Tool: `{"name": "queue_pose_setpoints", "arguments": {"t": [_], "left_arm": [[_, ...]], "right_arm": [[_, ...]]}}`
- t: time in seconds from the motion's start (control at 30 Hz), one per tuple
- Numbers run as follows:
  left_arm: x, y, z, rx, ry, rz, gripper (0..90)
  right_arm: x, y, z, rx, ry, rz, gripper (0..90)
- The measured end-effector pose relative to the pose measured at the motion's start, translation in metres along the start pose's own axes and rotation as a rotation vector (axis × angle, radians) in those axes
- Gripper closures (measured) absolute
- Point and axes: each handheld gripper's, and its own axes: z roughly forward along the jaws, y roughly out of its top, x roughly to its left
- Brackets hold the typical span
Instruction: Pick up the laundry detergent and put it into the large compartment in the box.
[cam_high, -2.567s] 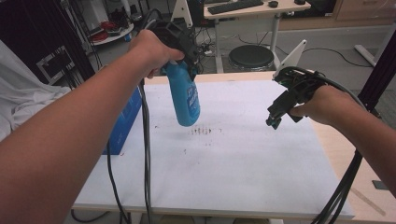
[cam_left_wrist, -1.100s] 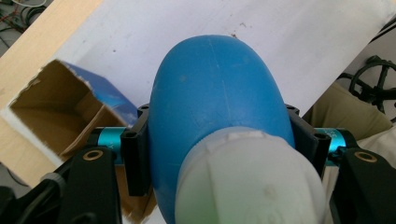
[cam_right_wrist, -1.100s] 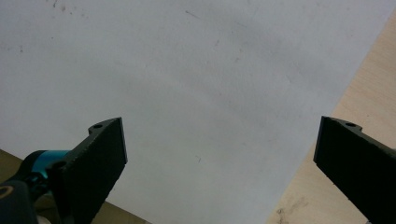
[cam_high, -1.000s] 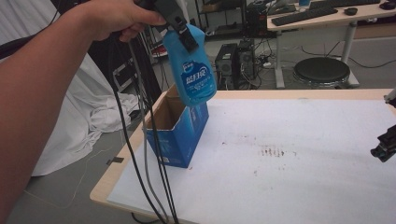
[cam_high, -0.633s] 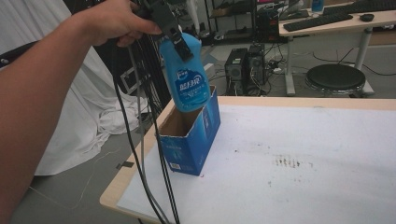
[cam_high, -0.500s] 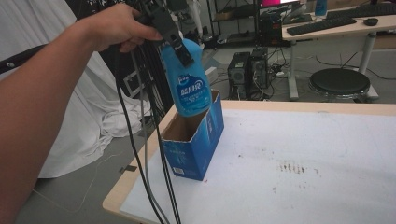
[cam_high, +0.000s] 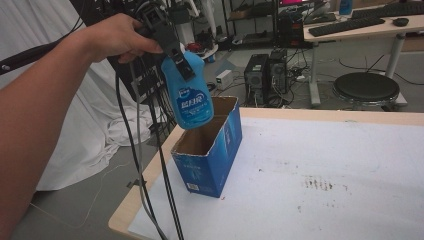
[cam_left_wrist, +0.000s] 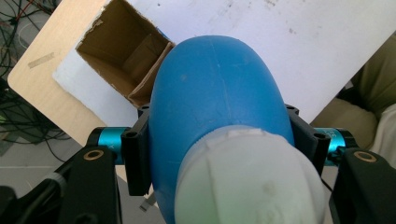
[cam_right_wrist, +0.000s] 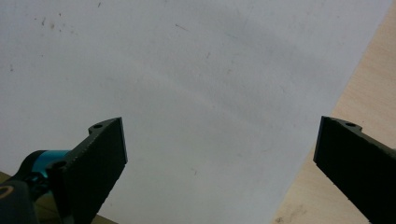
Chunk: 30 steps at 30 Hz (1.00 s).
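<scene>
My left gripper (cam_high: 177, 55) is shut on a blue plastic bottle (cam_high: 191, 98) with a white cap, holding it by the neck, bottom down. The bottle hangs just above the open top of a blue cardboard box (cam_high: 212, 152) at the table's left edge. In the left gripper view the bottle (cam_left_wrist: 215, 107) sits between the jaws, with the box (cam_left_wrist: 126, 56) and its brown inside below and to the left. My right gripper (cam_right_wrist: 219, 158) is open over the white sheet (cam_right_wrist: 187, 70), with nothing between its jaws.
A white sheet (cam_high: 325, 165) covers the wooden table (cam_high: 130, 210). Black cables (cam_high: 160, 165) hang from the left gripper beside the box. A white cloth (cam_high: 95, 130) lies on the floor at left. A stool (cam_high: 367, 87), computers and a desk stand behind the table.
The left gripper has carried the bottle leftward and lowered it toward the box opening. The right gripper has gone out of the high view.
</scene>
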Motion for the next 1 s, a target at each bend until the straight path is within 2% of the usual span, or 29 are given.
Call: {"name": "queue_pose_setpoints", "arguments": {"t": [0.3,0.33,0.37,0.5,0.63,0.67,0.7,0.73,0.77,0.87,0.9,1.0], "left_arm": [[0.014,-0.008,0.036,0.033,-0.010,0.023,37.4],[0.014,-0.008,0.036,0.033,-0.010,0.023,37.4],[0.017,-0.010,0.050,0.043,-0.010,0.022,37.4],[0.022,-0.015,0.073,0.063,-0.015,0.013,37.4],[0.024,-0.018,0.094,0.080,-0.017,0.009,37.4],[0.024,-0.018,0.094,0.080,-0.017,0.009,37.4],[0.024,-0.019,0.103,0.086,-0.024,0.003,37.4],[0.024,-0.019,0.103,0.086,-0.024,0.003,37.4],[0.024,-0.021,0.112,0.098,-0.027,0.006,37.4],[0.025,-0.022,0.117,0.102,-0.027,0.008,37.4],[0.025,-0.025,0.127,0.106,-0.025,0.021,37.5],[0.024,-0.028,0.138,0.114,-0.025,0.033,37.4]], "right_arm": [[0.000,0.000,0.002,-0.006,-0.004,0.019,1.7],[0.000,0.000,0.001,-0.004,-0.003,0.022,1.7],[-0.001,-0.001,0.002,-0.002,-0.005,0.025,1.7],[-0.003,-0.002,0.003,0.000,-0.005,0.038,1.7],[-0.003,-0.002,0.005,0.002,-0.005,0.036,1.7],[-0.003,-0.002,0.005,0.001,-0.004,0.035,1.7],[-0.004,-0.001,0.005,0.001,-0.004,0.034,1.7],[-0.003,-0.001,0.005,0.000,-0.003,0.035,1.7],[-0.003,-0.001,0.005,-0.002,-0.002,0.033,1.7],[-0.003,-0.001,0.005,-0.003,-0.002,0.033,1.7],[-0.004,-0.001,0.005,-0.001,-0.006,0.030,1.7],[-0.005,-0.001,0.007,-0.003,-0.003,0.033,1.7]]}}
